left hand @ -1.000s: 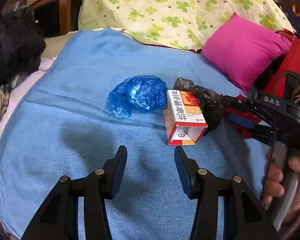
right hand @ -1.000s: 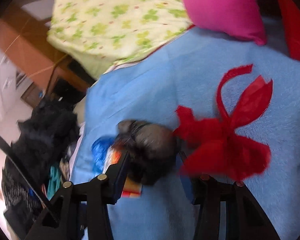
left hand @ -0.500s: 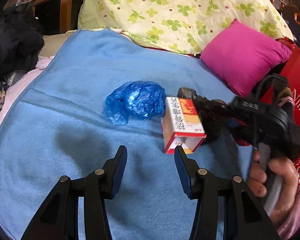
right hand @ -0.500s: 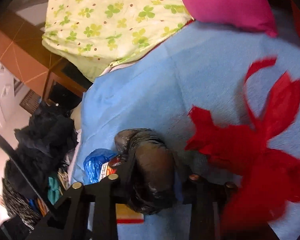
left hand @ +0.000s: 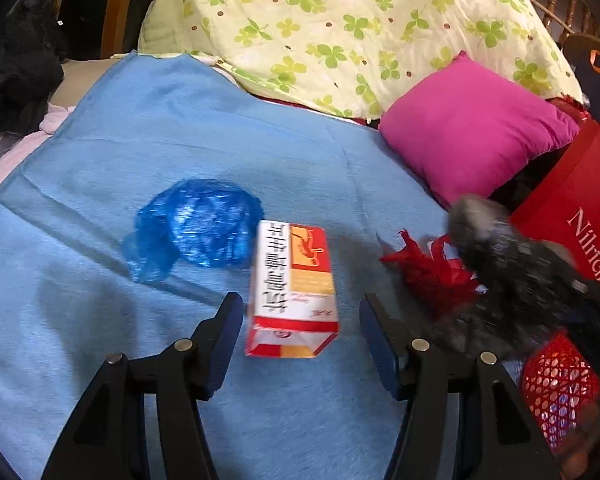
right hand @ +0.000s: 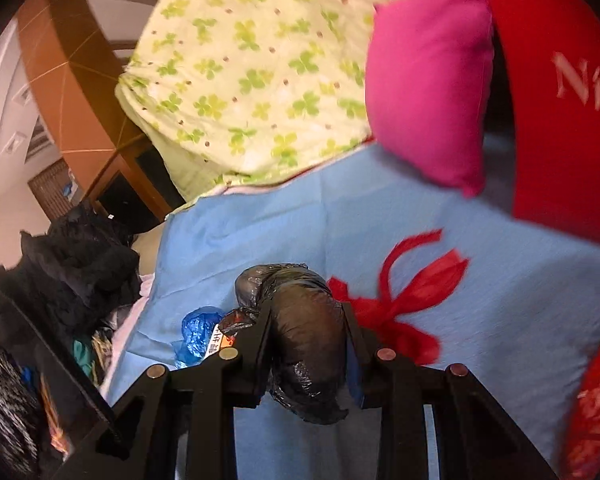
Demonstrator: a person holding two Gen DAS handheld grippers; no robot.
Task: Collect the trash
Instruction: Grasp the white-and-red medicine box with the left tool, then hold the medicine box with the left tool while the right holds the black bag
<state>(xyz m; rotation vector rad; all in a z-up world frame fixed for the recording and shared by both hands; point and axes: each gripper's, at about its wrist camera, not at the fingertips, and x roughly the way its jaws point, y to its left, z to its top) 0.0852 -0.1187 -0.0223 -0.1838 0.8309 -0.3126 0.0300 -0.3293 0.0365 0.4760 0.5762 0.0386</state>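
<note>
1. Right now my right gripper (right hand: 306, 346) is clamped on the crumpled black bag (right hand: 304, 344), lifted off the blue blanket (right hand: 500, 300).
2. My left gripper (left hand: 302, 320) is spread wide around the red-and-white carton (left hand: 294, 292), beside the blue wrapper (left hand: 196, 226).

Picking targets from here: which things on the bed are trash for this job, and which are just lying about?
Trash:
black plastic wad, held in right gripper
blue plastic wad
red-and-white carton
red shreds

Lying about:
pink cushion
clover quilt
blue blanket
</note>
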